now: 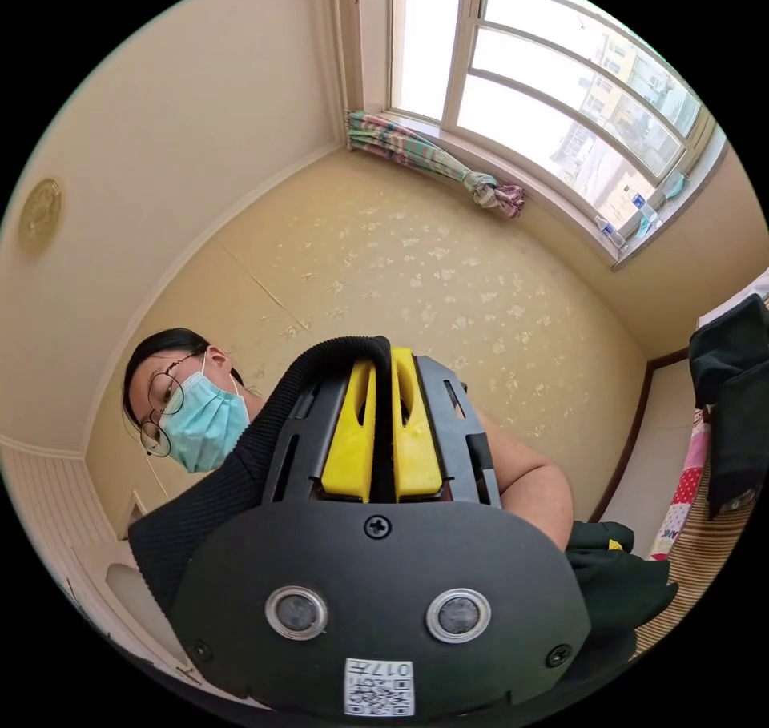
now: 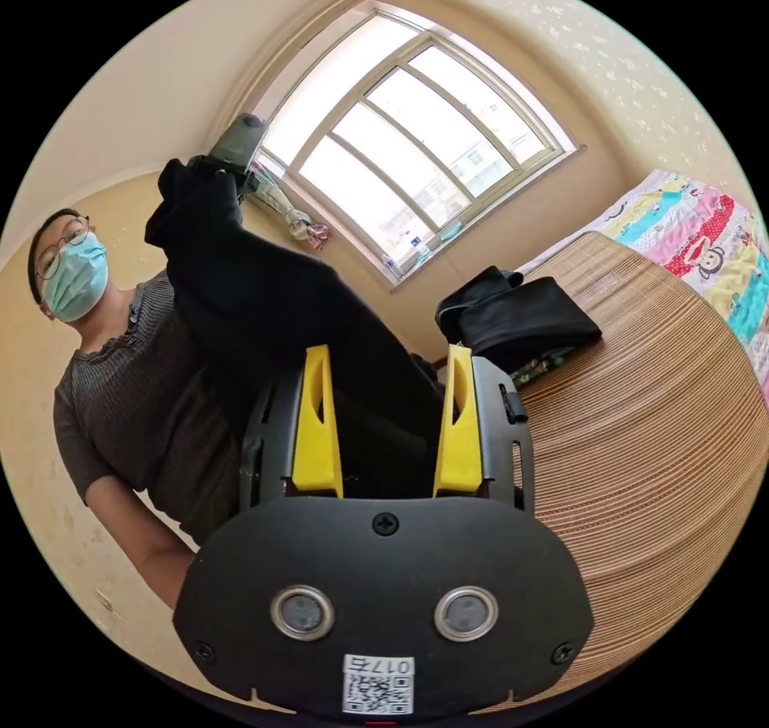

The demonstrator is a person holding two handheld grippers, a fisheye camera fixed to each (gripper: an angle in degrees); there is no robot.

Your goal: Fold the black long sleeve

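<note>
My left gripper (image 1: 383,376) has its yellow jaws pinched together on a ribbed edge of the black long sleeve (image 1: 240,472), held up high toward the ceiling. In the right gripper view that same left gripper (image 2: 232,159) shows far up by the window (image 2: 408,151), with the garment (image 2: 272,295) hanging from it down to my right gripper (image 2: 387,420). The right gripper's jaws stand wide apart; dark cloth lies between them, but they are not pressing on it. So the garment is lifted clear of the woven mat (image 2: 657,408), bunched and dangling rather than spread. I judge folding has barely begun: it must still be laid flat, sleeves brought in, body folded. A dark pile of clothes (image 2: 521,311) sits at the mat's far edge.
</note>
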